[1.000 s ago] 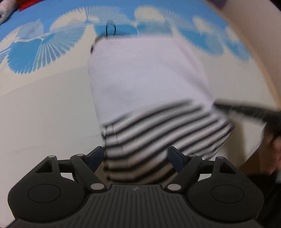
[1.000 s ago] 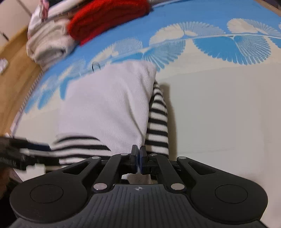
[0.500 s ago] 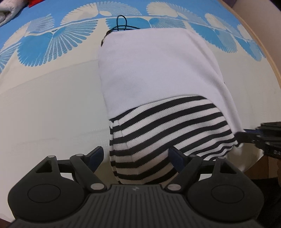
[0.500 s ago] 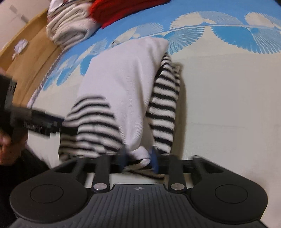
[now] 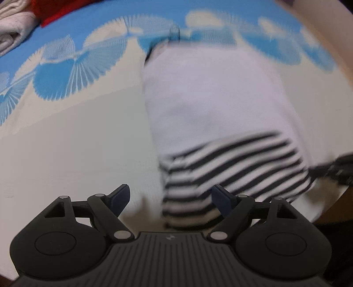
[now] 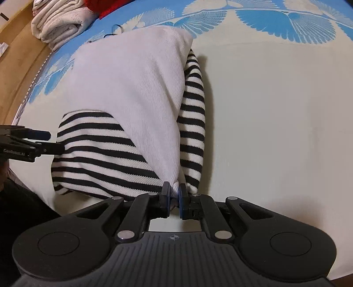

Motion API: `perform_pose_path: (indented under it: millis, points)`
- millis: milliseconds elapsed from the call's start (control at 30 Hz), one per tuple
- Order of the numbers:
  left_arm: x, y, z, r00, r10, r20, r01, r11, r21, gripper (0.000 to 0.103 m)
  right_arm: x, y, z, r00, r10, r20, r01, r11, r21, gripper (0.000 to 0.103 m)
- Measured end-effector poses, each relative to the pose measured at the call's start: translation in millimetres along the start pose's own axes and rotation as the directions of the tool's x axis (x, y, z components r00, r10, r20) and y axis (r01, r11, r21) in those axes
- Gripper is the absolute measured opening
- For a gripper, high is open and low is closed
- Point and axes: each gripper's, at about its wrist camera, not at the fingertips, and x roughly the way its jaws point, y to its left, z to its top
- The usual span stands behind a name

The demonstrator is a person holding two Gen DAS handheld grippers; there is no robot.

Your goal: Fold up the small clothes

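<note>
Right tool (image 6: 174,195): half a second back its jaws were spread around the hem bunch; now they're clenched on a pinch of the garment (image 6: 132,92) at its near corner, white fabric showing between the blue pads. A second ago it was closed too, so this looks like a re-grip, and the corner is secured.

Left tool (image 5: 168,196): jaws wide, same as a second ago, holding nothing. The striped hem (image 5: 220,181) sits between its fingers, right finger (image 5: 222,199) against or just over the stripes; the blur makes contact impossible to call. In the right wrist view the left tool shows at 9 o'clock, tips just beside the striped sleeve (image 6: 97,141) folded across the white body.

Garment: flat on the bed sheet (image 6: 275,110), cream with blue fan print, narrowed lengthwise. One sleeve is folded in over the front; the other striped sleeve (image 6: 192,123) runs along the edge at 1 o'clock from the right tool.

My read: one hem corner is held, the other not yet. The left tool needs to close on its corner before the hem-to-collar fold.

Far: small black loop (image 6: 115,29) at the collar end, 11 o'clock. Beyond it, folded cream clothes (image 6: 59,22) and a red item (image 6: 106,7).
</note>
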Motion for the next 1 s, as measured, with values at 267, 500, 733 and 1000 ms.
perform_pose_path:
  millis: [267, 500, 733, 1000]
  points:
    - [29.5, 11.6, 18.3, 0.996, 0.045, -0.071, -0.049, 0.997, -0.059, 0.086, 6.1, 4.6, 12.0, 0.998, -0.056, -0.013, 0.056, 0.998, 0.014, 0.011]
    - [29.5, 2.6, 22.7, 0.997, 0.056, -0.053, -0.059, 0.997, -0.046, 0.086, -58.1, -12.1, 40.3, 0.894, -0.094, 0.438, -0.006, 0.975, 0.222, 0.049]
    - [34.9, 6.9, 25.6, 0.998, 0.042, -0.052, -0.046, 0.995, -0.088, 0.086, 18.2, -2.2, 94.9, 0.954, -0.028, 0.297, -0.055, 0.961, 0.27, 0.063]
    - [24.9, 22.8, 29.8, 1.0, 0.006, -0.009, -0.008, 0.988, -0.155, 0.086, 38.9, 10.2, 110.8, 0.945, -0.045, 0.323, -0.054, 0.956, 0.29, 0.006]
